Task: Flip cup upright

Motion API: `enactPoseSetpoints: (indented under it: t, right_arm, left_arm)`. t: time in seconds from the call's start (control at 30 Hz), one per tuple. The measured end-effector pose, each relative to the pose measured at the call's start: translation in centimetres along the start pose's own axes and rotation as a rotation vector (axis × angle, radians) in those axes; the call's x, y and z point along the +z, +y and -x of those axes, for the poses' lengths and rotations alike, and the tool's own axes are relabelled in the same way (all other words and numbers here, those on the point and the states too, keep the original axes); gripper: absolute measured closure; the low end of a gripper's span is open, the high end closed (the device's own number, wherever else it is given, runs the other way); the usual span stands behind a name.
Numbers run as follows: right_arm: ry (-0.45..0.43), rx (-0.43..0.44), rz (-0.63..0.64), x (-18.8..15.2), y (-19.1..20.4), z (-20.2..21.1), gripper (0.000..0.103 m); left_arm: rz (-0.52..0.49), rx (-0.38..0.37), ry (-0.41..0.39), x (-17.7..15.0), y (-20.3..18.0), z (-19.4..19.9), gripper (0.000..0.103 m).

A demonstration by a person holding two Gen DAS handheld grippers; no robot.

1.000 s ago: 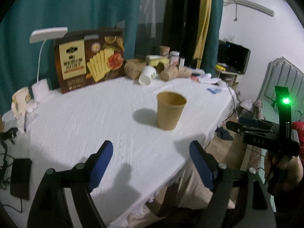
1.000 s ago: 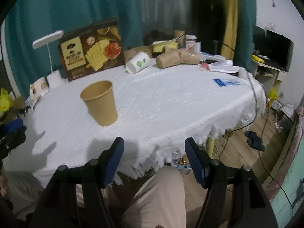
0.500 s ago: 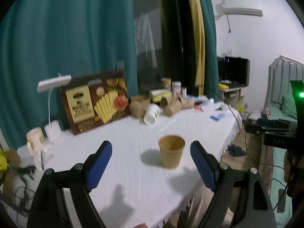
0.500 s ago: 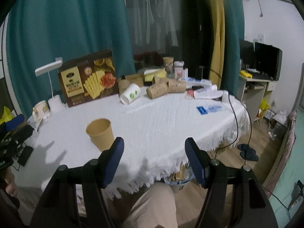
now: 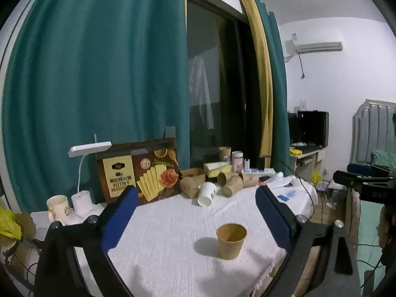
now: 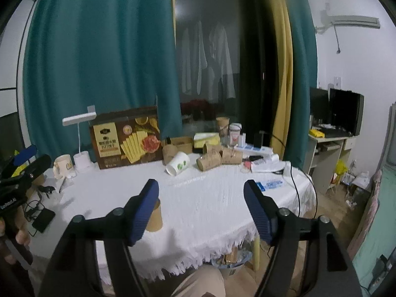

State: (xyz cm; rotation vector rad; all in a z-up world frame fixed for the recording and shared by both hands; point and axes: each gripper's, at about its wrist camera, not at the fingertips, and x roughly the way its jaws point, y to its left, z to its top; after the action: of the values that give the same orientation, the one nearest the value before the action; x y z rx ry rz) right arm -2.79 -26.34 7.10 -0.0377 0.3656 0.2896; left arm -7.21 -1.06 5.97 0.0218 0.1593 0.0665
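cup (image 5: 231,241) upright on tablecloth (image 5: 173,222) (both grippers spread, empty)

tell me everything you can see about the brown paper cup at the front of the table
The brown paper cup is a plain kraft-coloured cup with a rolled rim and tapered walls, no print visible. It stands upright, mouth up, apparently empty, on the white tablecloth near the table's front edge, casting a shadow to its left. Nothing touches it but the cloth. In the right wrist view it is partly hidden behind a blue finger pad.
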Motion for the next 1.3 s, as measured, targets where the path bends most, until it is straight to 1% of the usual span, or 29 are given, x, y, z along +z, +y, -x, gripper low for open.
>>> enactPoseSetpoints:
  t: [0.13,0.27,0.5,0.9,1.3]
  right_arm:
    - [-0.032,-0.003,0.006,0.7,0.7,1.0,0.032]
    - [-0.051,0.003,0.003,0.9,1.4,1.1,0.028]
    - [-0.018,0.012,0.015,0.5,2.3,-0.4,0.028]
    - [-0.007,0.009,0.038,0.2,2.7,-1.5,0.028]
    - [0.000,0.009,0.036,0.0,2.7,-1.9,0.027]
  left_arm:
    - [0.013,-0.011,-0.030,0.5,0.5,0.7,0.006]
    - [0.015,-0.013,-0.041,0.5,0.8,1.0,0.004]
    - [0.038,-0.010,-0.026,0.1,1.7,0.7,0.003]
    - [0.070,-0.021,-0.005,-0.4,2.5,0.3,0.003]
    - [0.055,-0.008,-0.001,-0.6,2.3,0.0,0.003]
